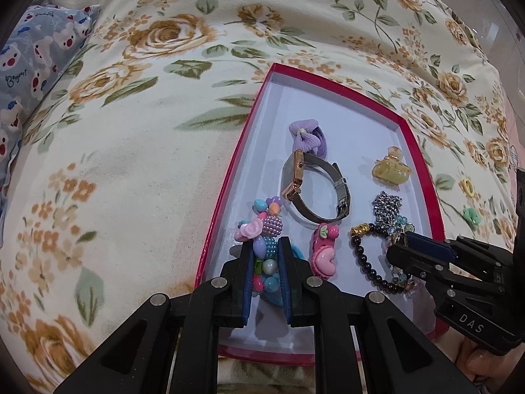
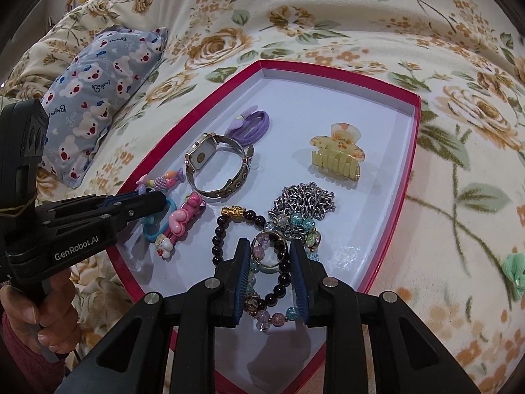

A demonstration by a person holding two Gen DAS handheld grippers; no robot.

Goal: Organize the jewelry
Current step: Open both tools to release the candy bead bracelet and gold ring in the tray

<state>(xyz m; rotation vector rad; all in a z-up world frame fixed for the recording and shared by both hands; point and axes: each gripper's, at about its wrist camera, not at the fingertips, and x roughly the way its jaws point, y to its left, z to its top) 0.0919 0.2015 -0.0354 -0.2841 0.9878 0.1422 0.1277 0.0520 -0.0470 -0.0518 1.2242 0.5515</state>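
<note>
Red-rimmed tray (image 2: 414, 151) with a pale floor, lying on a bed under a floral bedspread (image 2: 328, 26); a blue bear-print pillow (image 2: 95, 98) off toward 10 o'clock from the tray in the right wrist view. Left tool (image 1: 265, 252) low over the tray's near left corner, jaws narrowed around a colourful bead bracelet (image 1: 262, 229), the beads pressed between the two blue pads. Right tool (image 2: 269, 256) over the near middle of the tray, pads closed on a plain metal ring (image 2: 269, 252), held upright just above a dark bead bracelet (image 2: 226, 226) with a gold charm and a strand of pale crystal beads (image 2: 279, 318). Inside the tray in the right wrist view: a square-faced wristwatch (image 2: 213, 167) at about 11 o'clock from the ring, standing on its band; a purple hair tie (image 2: 251, 126) beyond it, touching the watch band; a yellow claw clip (image 2: 338, 157) at about 1 o'clock, well apart from the rest; a heap of silver chain (image 2: 302, 207) just past the ring, tangled with blue-green crystal beads. A pink heart hair clip (image 2: 183, 220) at about 10 o'clock, beside a blue ring-shaped piece (image 2: 154, 229) under the left tool. Outside the tray on the bedspread, at 3 o'clock: a mint green flower piece (image 2: 515, 272) and, in the left wrist view, a small yellow ring (image 1: 467, 186). Part of a hand (image 2: 29, 312) gripping the left tool's handle at the lower left edge.
</note>
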